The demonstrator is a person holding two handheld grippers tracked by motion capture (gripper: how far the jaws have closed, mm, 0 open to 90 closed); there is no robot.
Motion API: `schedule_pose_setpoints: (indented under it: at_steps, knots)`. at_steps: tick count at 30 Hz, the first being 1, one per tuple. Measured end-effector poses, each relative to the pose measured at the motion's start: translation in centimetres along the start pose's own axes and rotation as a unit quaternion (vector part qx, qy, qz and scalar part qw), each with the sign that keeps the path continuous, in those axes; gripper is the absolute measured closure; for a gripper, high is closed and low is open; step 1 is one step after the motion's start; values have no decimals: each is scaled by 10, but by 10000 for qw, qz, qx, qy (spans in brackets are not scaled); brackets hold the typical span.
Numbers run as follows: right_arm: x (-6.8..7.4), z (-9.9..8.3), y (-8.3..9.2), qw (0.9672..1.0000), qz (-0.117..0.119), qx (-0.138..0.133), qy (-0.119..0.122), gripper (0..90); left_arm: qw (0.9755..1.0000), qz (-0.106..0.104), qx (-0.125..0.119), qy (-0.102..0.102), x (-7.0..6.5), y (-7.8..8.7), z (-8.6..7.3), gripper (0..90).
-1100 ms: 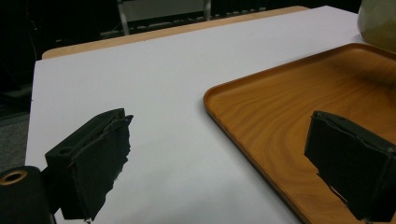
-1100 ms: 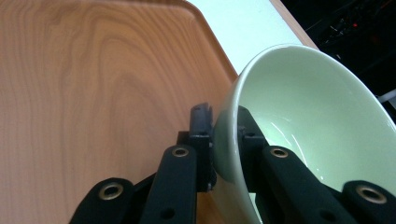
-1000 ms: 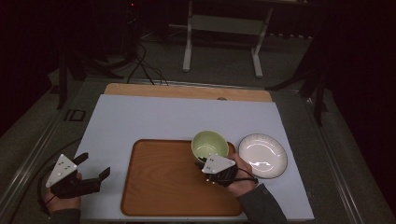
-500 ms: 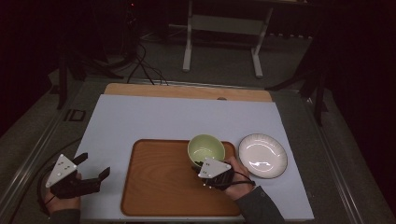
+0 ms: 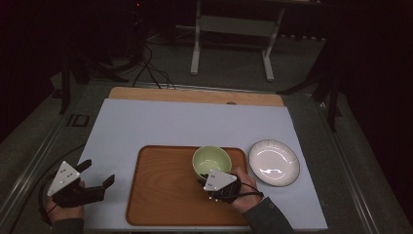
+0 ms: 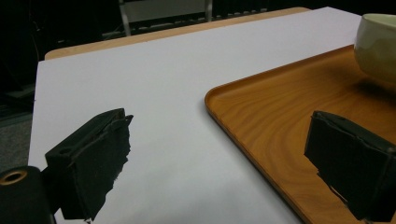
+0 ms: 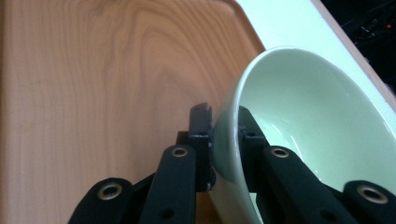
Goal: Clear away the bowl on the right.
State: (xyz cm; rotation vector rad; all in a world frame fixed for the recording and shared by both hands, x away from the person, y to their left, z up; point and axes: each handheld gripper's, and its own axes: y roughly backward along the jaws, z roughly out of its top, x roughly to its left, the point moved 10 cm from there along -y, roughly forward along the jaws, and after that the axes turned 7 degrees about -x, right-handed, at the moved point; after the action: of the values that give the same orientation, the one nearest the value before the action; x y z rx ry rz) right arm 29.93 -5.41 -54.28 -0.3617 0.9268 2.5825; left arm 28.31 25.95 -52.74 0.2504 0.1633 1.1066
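Largest before me is the table's pale lavender-white rectangular mat, laid over a light wooden board whose far edge shows beyond it. On the near half of the mat lies the rectangular wooden tray with rounded corners and a raised lip; in my left gripper view its grain and near-left corner fill the right side, and in my right gripper view its wood spreads under my jaws.

Just right of the tray, directly on the mat and apart from the tray's edge, sits the round white plate with a thin dark rim.

The pale green ceramic bowl is over the far right part of the tray. My right gripper has it by the near rim: in the right gripper view one jaw presses the outside wall and the other sits inside the bowl, clamped tight on the rim, and the bowl looks tilted. Whether its base touches the tray I cannot tell. From my left gripper view the bowl's side shows at the upper right.

My left gripper is at the mat's near left corner, beside the tray, its jaws spread wide with nothing between them; in its own view the left gripper has one jaw above the mat and the other above the tray.
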Motion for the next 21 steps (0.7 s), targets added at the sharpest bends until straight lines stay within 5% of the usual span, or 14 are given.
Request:
schedule_pose_setpoints:
  at_steps: [21]
  knots:
    - [12,-6,-10,9996,257,97,-22,798,10000,2,12,15,0,0,0,65]
